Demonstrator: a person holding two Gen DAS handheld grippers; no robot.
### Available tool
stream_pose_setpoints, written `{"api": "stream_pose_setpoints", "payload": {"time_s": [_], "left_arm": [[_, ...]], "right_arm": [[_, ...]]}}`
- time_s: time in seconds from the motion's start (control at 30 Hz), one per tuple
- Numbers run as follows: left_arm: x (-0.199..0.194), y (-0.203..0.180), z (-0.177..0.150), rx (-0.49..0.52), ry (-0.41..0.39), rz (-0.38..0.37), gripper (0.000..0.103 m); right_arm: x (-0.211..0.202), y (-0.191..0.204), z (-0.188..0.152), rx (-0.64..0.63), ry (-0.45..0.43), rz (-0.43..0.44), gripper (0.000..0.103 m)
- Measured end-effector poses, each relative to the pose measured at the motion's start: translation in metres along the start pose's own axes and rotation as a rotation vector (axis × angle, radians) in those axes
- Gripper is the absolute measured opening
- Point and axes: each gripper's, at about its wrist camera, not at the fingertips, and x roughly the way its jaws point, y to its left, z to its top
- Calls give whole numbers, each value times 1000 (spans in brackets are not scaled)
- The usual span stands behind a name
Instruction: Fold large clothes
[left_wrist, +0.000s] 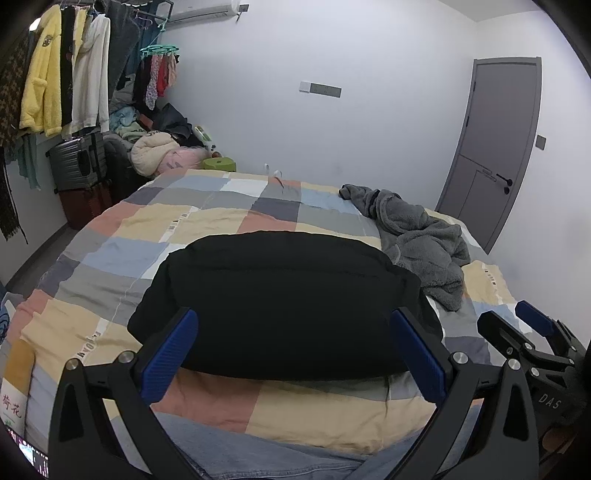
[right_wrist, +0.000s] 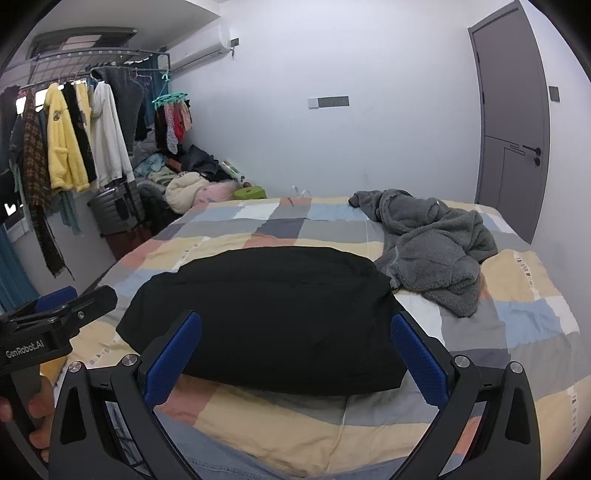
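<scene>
A black garment (left_wrist: 280, 302) lies folded into a thick rectangle on the checked bedspread (left_wrist: 110, 254), near the bed's front edge; it also shows in the right wrist view (right_wrist: 266, 317). A grey fleece garment (left_wrist: 417, 240) lies crumpled at the back right of the bed, also in the right wrist view (right_wrist: 432, 243). My left gripper (left_wrist: 295, 350) is open and empty, hovering just in front of the black garment. My right gripper (right_wrist: 295, 354) is open and empty, beside the left one. Each shows in the other's view, the right (left_wrist: 524, 328) and the left (right_wrist: 59, 306).
A clothes rack (right_wrist: 74, 122) with hanging coats stands at the left wall, with suitcases (left_wrist: 79, 158) and a pile of clothes (left_wrist: 155, 140) below. A grey door (right_wrist: 513, 122) is at the right. Blue denim (left_wrist: 258, 454) lies at the bed's near edge.
</scene>
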Motion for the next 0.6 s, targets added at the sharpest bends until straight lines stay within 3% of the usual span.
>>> {"api": "stream_pose_setpoints", "payload": {"time_s": [0.6], "left_arm": [[-3, -1, -3, 8, -7, 4, 103]], "right_arm": [[-1, -8, -6, 14, -1, -10, 103]]}}
